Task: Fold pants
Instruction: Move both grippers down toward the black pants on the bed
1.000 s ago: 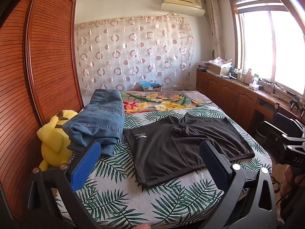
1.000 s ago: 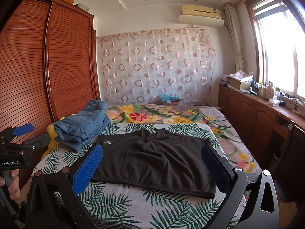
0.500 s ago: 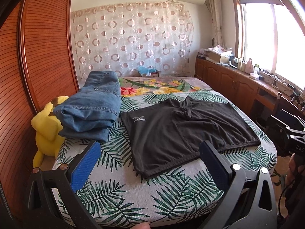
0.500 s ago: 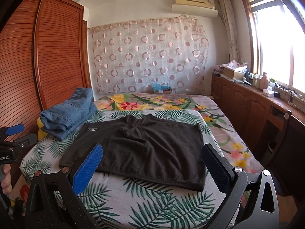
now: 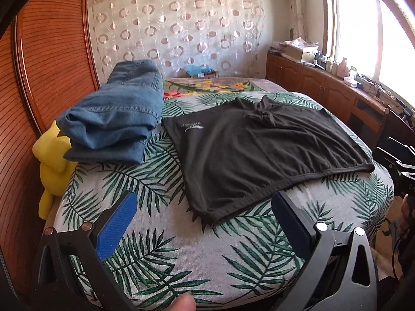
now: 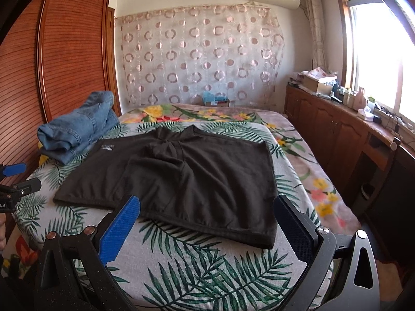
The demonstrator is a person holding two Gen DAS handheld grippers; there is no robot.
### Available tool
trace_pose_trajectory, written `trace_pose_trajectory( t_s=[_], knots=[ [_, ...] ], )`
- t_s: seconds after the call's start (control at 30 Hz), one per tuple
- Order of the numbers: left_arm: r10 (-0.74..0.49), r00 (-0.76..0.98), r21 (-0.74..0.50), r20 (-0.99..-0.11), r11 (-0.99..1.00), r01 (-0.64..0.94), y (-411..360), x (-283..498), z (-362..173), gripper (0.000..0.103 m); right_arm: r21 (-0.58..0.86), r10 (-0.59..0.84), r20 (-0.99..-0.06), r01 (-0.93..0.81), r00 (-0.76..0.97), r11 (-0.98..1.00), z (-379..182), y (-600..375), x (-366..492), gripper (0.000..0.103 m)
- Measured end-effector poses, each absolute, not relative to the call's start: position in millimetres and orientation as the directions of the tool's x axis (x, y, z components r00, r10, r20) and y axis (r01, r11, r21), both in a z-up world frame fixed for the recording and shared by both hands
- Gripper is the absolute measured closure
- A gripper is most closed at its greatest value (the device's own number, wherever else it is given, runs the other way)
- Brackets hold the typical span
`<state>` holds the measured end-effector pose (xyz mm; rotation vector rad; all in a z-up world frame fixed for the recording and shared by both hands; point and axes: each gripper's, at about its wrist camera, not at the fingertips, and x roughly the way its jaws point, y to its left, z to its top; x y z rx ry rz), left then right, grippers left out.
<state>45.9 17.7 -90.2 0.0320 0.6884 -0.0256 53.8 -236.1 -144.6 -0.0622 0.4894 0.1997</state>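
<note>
Shorts (image 5: 259,153) (image 6: 181,178), black with a small white logo near one corner, lie spread flat on the bed (image 5: 168,246) (image 6: 207,267), waistband toward its near edge and legs toward the far end. Folded jeans (image 5: 116,119) (image 6: 77,132) are piled just beside them on the left, next to a yellow plush (image 5: 52,165) wedged against the wardrobe (image 5: 46,64). The left claw (image 5: 202,228) hangs above the near edge with jaws wide and empty. The right claw (image 6: 207,228) is likewise spread wide, holding nothing, before the waistband. A wooden tabletop (image 6: 363,119) runs under the window.
</note>
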Motion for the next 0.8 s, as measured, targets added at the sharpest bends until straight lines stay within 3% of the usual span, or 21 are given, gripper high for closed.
trace_pose_trajectory(
  t_s=[0.43, 0.6, 0.8],
  knots=[
    [0.007, 0.713, 0.032, -0.701, 0.999, 0.022, 39, 66, -120, 0.0, 0.022, 0.228, -0.503, -0.251, 0.834, 0.968, -142, -255, 66, 0.01],
    [0.011, 0.697, 0.024, -0.717, 1.0, 0.009, 48, 70, -128, 0.0, 0.008, 0.237, -0.524, -0.273, 0.818, 0.962, -145, -261, 74, 0.019],
    [-0.025, 0.682, -0.02, -0.731, 1.0, 0.016, 59, 72, -132, 0.002, 0.031, 0.238, -0.534, -0.262, 0.811, 0.964, -142, -271, 71, 0.02]
  ],
)
